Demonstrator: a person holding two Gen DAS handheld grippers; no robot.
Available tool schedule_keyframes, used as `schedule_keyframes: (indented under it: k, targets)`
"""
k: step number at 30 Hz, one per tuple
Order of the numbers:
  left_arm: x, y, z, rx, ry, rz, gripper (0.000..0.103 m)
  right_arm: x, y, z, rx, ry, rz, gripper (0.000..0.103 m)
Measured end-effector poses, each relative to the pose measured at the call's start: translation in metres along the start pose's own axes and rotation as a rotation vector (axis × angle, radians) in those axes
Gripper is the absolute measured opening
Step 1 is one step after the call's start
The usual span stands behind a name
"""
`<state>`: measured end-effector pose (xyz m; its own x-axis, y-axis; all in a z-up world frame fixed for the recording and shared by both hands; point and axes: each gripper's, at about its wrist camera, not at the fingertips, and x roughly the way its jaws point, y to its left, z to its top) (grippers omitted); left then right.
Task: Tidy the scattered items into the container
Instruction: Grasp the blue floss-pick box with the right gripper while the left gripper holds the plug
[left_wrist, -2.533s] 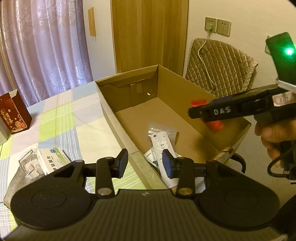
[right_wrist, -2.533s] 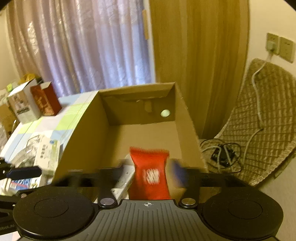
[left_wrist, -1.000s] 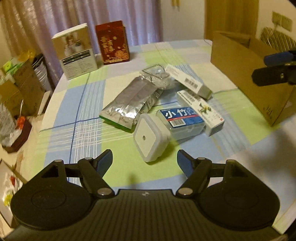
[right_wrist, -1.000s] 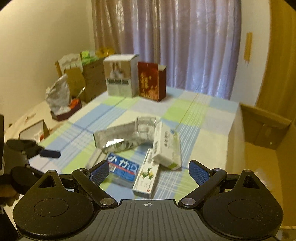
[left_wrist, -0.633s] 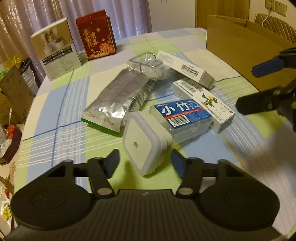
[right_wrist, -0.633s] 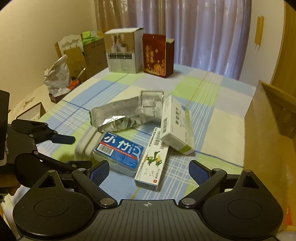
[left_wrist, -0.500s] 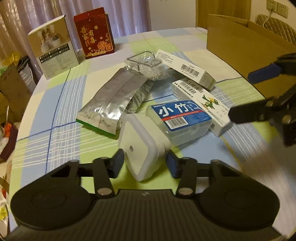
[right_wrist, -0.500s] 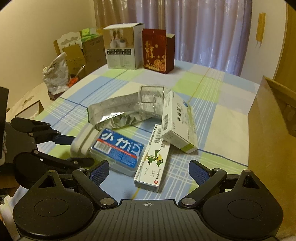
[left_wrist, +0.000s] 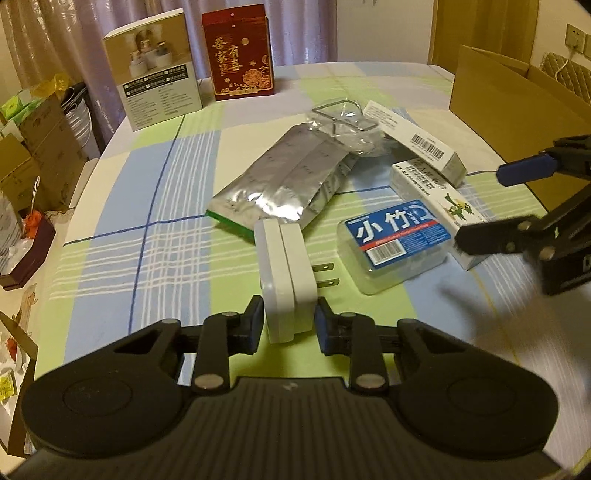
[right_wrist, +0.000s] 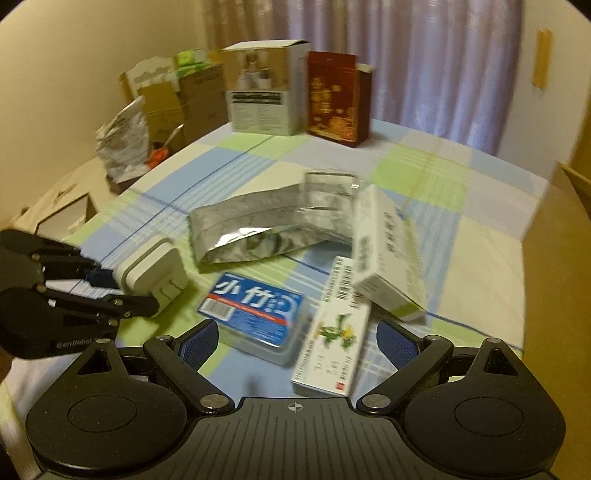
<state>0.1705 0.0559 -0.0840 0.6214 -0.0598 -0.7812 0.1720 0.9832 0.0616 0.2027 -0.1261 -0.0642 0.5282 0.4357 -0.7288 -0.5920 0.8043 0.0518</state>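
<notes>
Your left gripper (left_wrist: 289, 325) clamps the white plug adapter (left_wrist: 286, 280) near the table's (left_wrist: 110, 236) near edge — your right gripper (right_wrist: 295, 343) hangs wide open, empty, over the blue-labelled case (right_wrist: 255, 314)

The plug adapter (left_wrist: 286, 280) sits between the left gripper (left_wrist: 289, 324) fingers, prongs pointing right toward the clear-lidded case (left_wrist: 397, 245). Behind the adapter lies the foil pouch (left_wrist: 284, 181), a clear wrapper (left_wrist: 345, 127) on its far end. Right of the case lie two cartons (left_wrist: 441, 184), one across the other. The cardboard box (left_wrist: 509, 107) stands far right. Two upright boxes (left_wrist: 236, 51) stand at the table's (left_wrist: 147, 206) back edge.
</notes>
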Motion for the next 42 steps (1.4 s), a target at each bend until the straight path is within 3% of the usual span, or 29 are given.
schedule_keyframes:
  k: [5,12,19,24,25,42]
  targets:
    - [0.001,0.008,-0.002,-0.032,0.004,0.027,0.024,0.02,0.01,0.005,-0.035,0.028,0.006,0.097]
    - [0.0,0.026,-0.001,-0.103,-0.006,0.065,0.024,0.043,0.02,0.009,0.05,0.055,0.0,0.097]
    - [-0.001,0.045,-0.007,-0.185,0.0,0.075,0.024,0.063,0.034,0.011,0.164,0.069,-0.082,0.097]
    - [-0.001,0.046,-0.007,-0.188,-0.008,0.069,0.024,0.079,0.039,0.01,0.185,0.081,-0.136,0.097]
    - [-0.001,0.045,-0.007,-0.189,-0.01,0.066,0.024,0.079,0.039,0.009,0.19,0.079,-0.142,0.09]
    - [-0.024,0.022,-0.003,-0.117,-0.022,0.05,0.024,0.019,0.029,0.003,0.17,-0.019,-0.169,0.09]
